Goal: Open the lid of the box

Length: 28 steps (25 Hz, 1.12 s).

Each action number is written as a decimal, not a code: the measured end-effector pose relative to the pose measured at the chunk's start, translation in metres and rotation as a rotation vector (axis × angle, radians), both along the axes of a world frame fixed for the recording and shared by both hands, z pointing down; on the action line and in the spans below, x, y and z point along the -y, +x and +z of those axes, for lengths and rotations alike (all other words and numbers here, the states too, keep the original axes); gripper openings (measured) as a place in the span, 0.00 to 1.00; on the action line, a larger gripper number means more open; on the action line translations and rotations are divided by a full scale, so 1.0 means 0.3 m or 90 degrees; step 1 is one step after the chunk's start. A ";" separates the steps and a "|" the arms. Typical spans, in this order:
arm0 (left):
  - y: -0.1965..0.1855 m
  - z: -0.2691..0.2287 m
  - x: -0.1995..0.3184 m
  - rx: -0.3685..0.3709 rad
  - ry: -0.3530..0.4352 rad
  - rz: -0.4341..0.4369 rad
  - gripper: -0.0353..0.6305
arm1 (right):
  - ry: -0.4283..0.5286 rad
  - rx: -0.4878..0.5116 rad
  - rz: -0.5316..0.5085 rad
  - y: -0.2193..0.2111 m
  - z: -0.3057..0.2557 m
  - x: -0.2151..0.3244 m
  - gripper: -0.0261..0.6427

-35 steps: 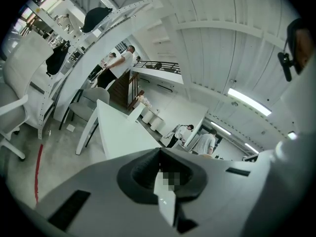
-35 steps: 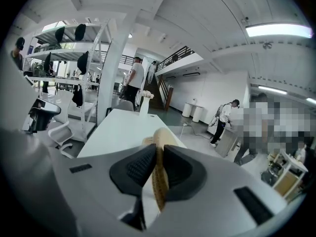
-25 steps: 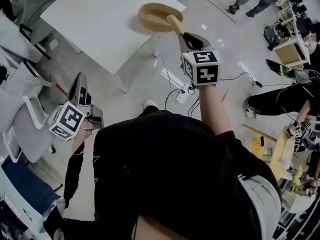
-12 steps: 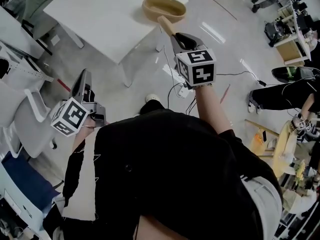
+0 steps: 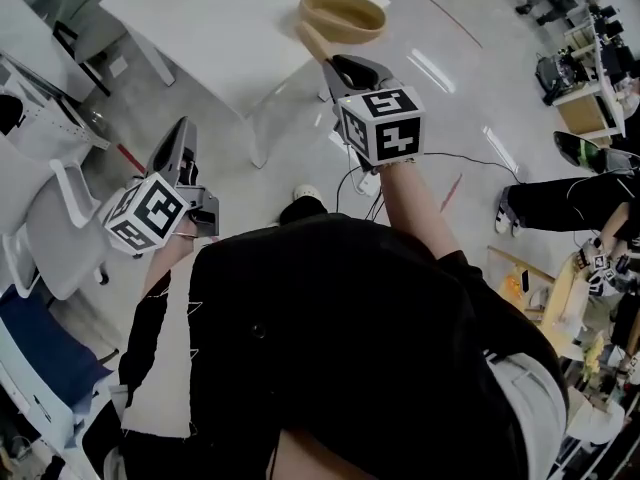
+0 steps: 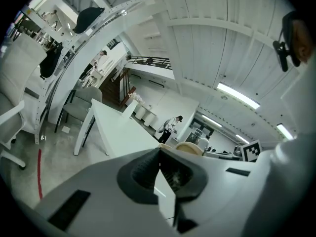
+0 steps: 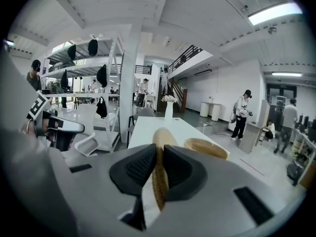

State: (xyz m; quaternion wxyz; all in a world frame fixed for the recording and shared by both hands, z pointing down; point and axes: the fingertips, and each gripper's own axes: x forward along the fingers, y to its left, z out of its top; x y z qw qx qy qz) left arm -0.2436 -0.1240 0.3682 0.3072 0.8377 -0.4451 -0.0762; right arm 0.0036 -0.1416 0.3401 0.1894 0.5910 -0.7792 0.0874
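**Item: lid** (image 5: 311, 40). Tan disc, seen edge-on. You are clamping it by its rim in the right gripper (image 7: 159, 157), with the pads pressing on both faces.

**Place:** it is off the box (image 5: 368, 26) and just beside the box's near-left rim. A second ago it was sitting at the near-right rim, so you are sliding it sideways across the front of the box, towards the bare part of the table (image 5: 200, 28).

**Item: box.** Tan and round, its top now uncovered and its hollow showing. It is resting at the table's near corner (it is not shifting while the lid travels).

**Item: left gripper** (image 6: 159, 151). The jaws are pressed together on nothing. It is hanging well to the near left of the box, out over the floor, and is hardly moving.

**Standing of the task:** the opening itself is looking done, since the lid is no longer covering the box. What is likely remaining is setting the lid down on the table beside the box and letting go of it.
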 end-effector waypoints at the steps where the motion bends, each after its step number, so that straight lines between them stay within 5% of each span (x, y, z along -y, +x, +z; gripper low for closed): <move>1: 0.007 -0.005 0.007 0.002 0.004 0.002 0.07 | 0.005 0.004 -0.005 -0.010 -0.007 0.006 0.12; 10: 0.115 -0.085 0.077 0.028 0.058 0.035 0.07 | 0.017 0.020 -0.043 -0.089 -0.041 0.044 0.12; 28: 0.144 -0.108 0.108 0.035 0.062 0.023 0.07 | 0.007 0.031 -0.074 -0.124 -0.045 0.100 0.12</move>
